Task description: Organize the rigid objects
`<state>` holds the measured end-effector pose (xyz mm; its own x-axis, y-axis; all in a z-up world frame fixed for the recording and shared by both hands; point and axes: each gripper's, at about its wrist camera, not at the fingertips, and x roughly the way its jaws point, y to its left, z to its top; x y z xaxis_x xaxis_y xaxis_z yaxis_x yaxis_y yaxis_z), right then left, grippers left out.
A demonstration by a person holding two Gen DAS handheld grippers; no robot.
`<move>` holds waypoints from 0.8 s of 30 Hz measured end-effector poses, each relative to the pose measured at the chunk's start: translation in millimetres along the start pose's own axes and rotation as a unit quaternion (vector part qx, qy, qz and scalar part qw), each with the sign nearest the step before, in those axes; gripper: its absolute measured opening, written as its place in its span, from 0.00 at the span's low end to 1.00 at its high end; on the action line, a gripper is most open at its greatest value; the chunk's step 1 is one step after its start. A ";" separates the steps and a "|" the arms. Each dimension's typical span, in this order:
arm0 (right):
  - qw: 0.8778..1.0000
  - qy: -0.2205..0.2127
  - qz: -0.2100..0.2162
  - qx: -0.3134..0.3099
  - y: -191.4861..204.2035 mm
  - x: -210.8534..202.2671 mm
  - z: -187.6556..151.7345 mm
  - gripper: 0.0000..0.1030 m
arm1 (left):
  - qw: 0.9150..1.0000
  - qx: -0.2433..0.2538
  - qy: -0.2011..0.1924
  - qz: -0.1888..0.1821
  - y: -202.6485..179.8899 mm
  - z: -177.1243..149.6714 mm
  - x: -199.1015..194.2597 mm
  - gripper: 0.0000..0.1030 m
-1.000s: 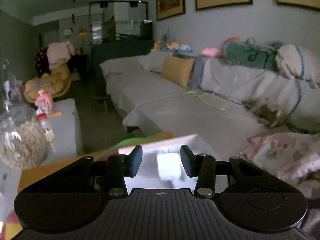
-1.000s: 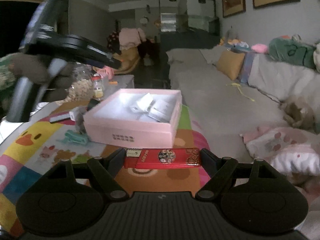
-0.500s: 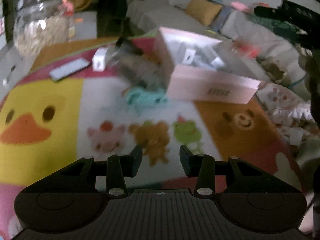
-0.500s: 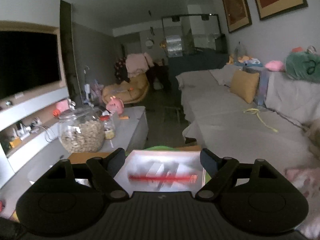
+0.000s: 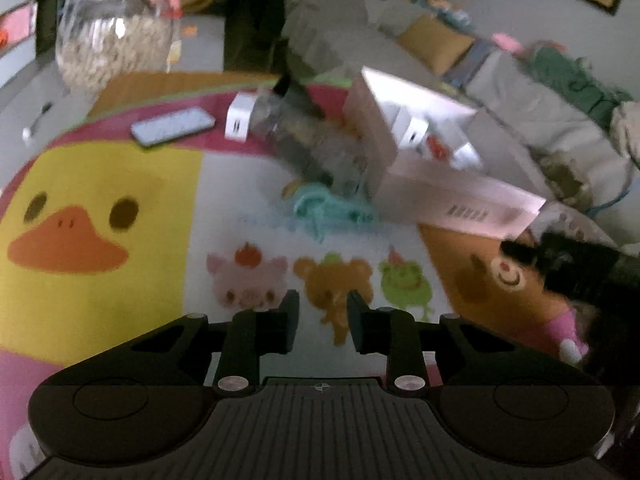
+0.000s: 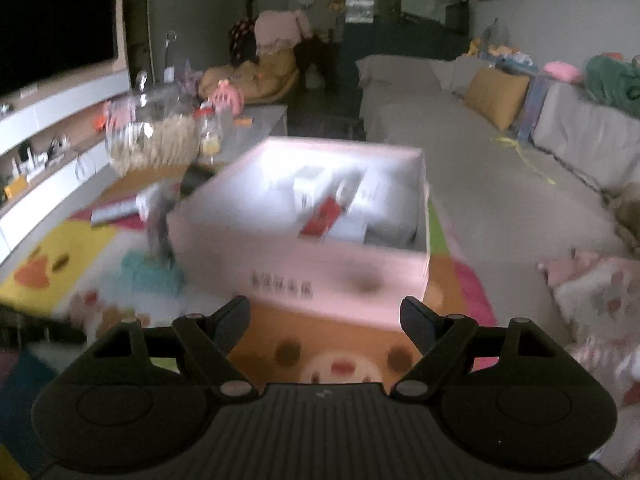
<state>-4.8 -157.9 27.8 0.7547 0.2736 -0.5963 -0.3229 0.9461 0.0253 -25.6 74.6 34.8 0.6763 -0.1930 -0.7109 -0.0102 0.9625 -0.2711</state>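
Note:
A pink open box (image 6: 344, 276) stands on the cartoon play mat (image 5: 120, 288); it also shows in the left wrist view (image 5: 460, 200). Inside lie white packets (image 6: 312, 190) and a red flat pack (image 6: 326, 216). My right gripper (image 6: 326, 316) is open and empty, just in front of the box. My left gripper (image 5: 323, 316) is open and empty, low over the mat. On the mat left of the box lie a clear bottle (image 5: 308, 148), a teal clip (image 5: 324, 210), a white charger (image 5: 239, 122) and a phone (image 5: 173, 126).
A glass jar of cereal (image 5: 114, 40) stands at the mat's far left, also in the right wrist view (image 6: 154, 136). A grey sofa (image 6: 500, 184) runs along the right. The right gripper's dark body (image 5: 576, 272) shows in the left wrist view.
The red pack left my right gripper and now lies in the box; that gripper pulled back, open. My left gripper let go of the white block and swung down over the mat.

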 end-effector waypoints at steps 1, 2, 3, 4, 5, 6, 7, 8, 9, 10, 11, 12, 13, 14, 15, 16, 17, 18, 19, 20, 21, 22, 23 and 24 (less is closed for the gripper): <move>1.000 0.002 0.003 0.002 1.8 0.9 -2.8 0.80 | 1.000 0.006 -0.010 -0.001 -0.7 0.9 -1.0 0.29; 1.000 0.005 0.008 0.005 2.3 1.4 -5.5 0.80 | 1.000 0.009 -0.014 0.002 -1.3 2.1 -1.3 0.29; 1.000 0.006 0.013 0.008 1.0 1.9 -6.4 0.80 | 1.000 0.012 -0.018 0.005 -1.8 3.9 -1.5 0.29; 1.000 0.007 0.018 0.011 1.4 1.5 -8.9 0.80 | 1.000 0.015 -0.022 0.008 -2.1 5.4 -1.5 0.29; 1.000 0.007 0.022 0.013 1.2 1.2 -11.6 0.80 | 0.999 0.017 -0.028 0.011 -2.1 7.6 -1.5 0.29; 1.000 0.007 0.024 0.014 2.1 1.0 -13.7 0.80 | 0.999 0.018 -0.031 0.013 -1.5 10.0 -1.8 0.29; 1.000 0.006 0.024 0.013 1.7 2.0 -14.0 0.80 | 0.999 0.017 -0.037 0.015 -0.1 13.2 -1.6 0.29; 1.000 0.004 0.023 0.010 1.8 2.2 -14.8 0.80 | 0.999 0.014 -0.044 0.013 2.9 16.3 -1.6 0.29; 1.000 0.002 0.023 0.008 2.0 1.3 -16.5 0.80 | 0.999 0.005 -0.051 0.010 8.1 20.9 -1.4 0.29; 1.000 0.001 0.022 0.006 2.6 0.7 -18.8 0.80 | 0.998 -0.012 -0.057 0.008 14.9 26.0 -1.4 0.29; 1.000 0.000 0.022 0.004 3.1 0.6 -20.7 0.80 | 0.998 -0.028 -0.060 0.010 20.6 30.3 -1.6 0.29; 1.000 0.000 0.021 0.002 3.7 1.3 -22.7 0.80 | 0.997 -0.042 -0.064 0.015 26.1 34.4 -2.7 0.29; 1.000 0.001 0.019 0.001 4.4 2.2 -24.9 0.80 | 0.996 -0.044 -0.069 0.022 28.8 36.7 -3.6 0.28; 1.000 0.003 0.019 -0.001 4.1 1.9 -26.1 0.80 | 0.996 -0.041 -0.074 0.030 29.9 39.0 -5.1 0.28; 1.000 0.002 0.021 -0.002 4.4 1.7 -25.5 0.80 | 0.995 -0.033 -0.082 0.039 30.2 40.5 -6.5 0.28; 1.000 -0.001 0.022 -0.002 4.5 0.6 -25.0 0.80 | 0.995 -0.026 -0.089 0.046 30.0 41.0 -7.3 0.28; 1.000 -0.001 0.023 -0.002 4.0 0.0 -25.2 0.80 | 0.994 -0.020 -0.095 0.050 29.8 41.1 -7.4 0.28; 1.000 0.000 0.025 -0.002 3.9 0.3 -25.4 0.80 | 0.993 -0.016 -0.099 0.053 29.6 40.6 -7.2 0.28; 1.000 0.000 0.025 -0.002 3.8 0.4 -25.3 0.80 | 0.993 -0.014 -0.105 0.055 30.2 39.9 -6.3 0.28; 1.000 -0.001 0.024 -0.002 3.9 0.3 -25.5 0.80 | 0.992 -0.012 -0.110 0.056 30.3 38.7 -5.3 0.28; 1.000 -0.002 0.025 -0.001 3.9 0.3 -25.7 0.80 | 0.992 -0.013 -0.113 0.057 30.8 37.6 -5.3 0.28; 1.000 -0.002 0.026 -0.002 4.2 1.1 -25.6 0.80 | 0.992 -0.014 -0.114 0.055 31.1 36.4 -4.7 0.28; 1.000 -0.001 0.026 -0.004 4.9 1.1 -24.7 0.80 | 0.992 -0.018 -0.114 0.049 32.0 34.9 -4.3 0.28; 1.000 0.000 0.029 -0.005 5.7 1.0 -22.7 0.80 | 0.992 -0.023 -0.115 0.042 32.3 33.4 -4.9 0.28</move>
<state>-18.9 -156.1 9.2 0.7346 0.3271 -0.5945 -0.3717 0.9269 0.0507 -4.6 113.0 51.1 0.8222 -0.0583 -0.5661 -0.1044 0.9624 -0.2506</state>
